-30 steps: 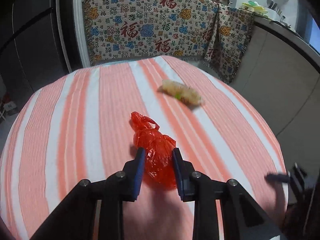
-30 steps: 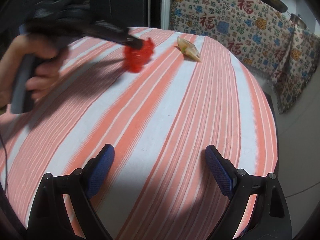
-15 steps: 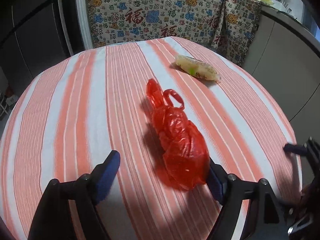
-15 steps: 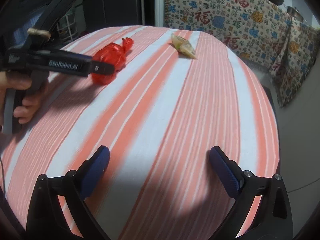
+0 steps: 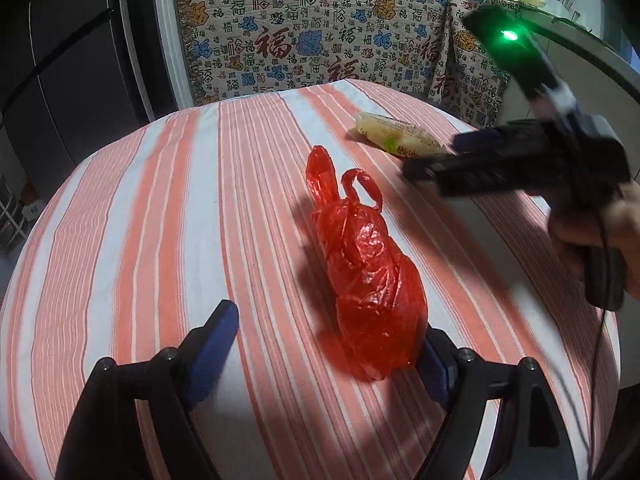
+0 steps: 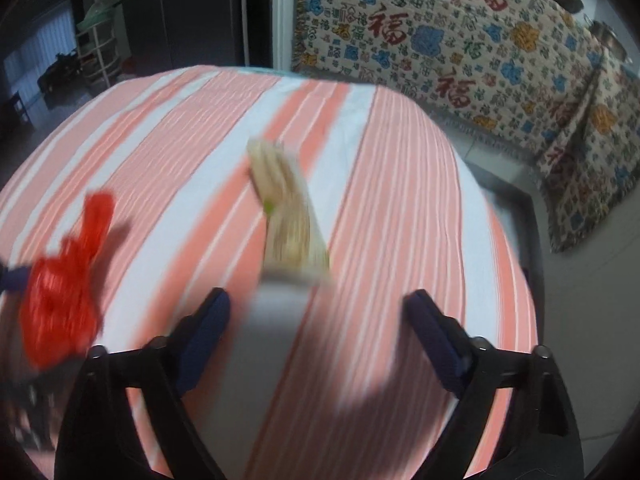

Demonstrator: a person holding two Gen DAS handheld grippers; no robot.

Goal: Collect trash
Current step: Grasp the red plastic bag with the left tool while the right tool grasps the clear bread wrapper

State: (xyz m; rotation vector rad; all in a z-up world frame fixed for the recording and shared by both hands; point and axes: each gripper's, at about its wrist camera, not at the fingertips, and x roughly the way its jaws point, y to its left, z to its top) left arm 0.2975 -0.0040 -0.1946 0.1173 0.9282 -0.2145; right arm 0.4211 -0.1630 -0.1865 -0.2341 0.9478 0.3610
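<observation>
A crumpled red plastic bag (image 5: 366, 276) lies on the striped tablecloth (image 5: 160, 220), its near end against the right finger of my open left gripper (image 5: 326, 344). It shows blurred at the left of the right wrist view (image 6: 64, 276). A yellowish snack wrapper (image 5: 396, 140) lies further back. In the right wrist view the wrapper (image 6: 288, 216) sits just ahead of my open, empty right gripper (image 6: 320, 328). The right gripper's body (image 5: 520, 164) reaches in from the right in the left wrist view, close to the wrapper.
The round table's far edge (image 6: 400, 92) drops to a grey floor (image 6: 580, 320). A patterned cloth (image 5: 320, 36) hangs over furniture behind. Dark cabinet doors (image 5: 72, 60) stand at the left. A counter (image 5: 600, 52) with kitchenware runs at the right.
My left gripper opened and released the red bag, which now lies on the table. My right gripper moved forward and left toward the wrapper.
</observation>
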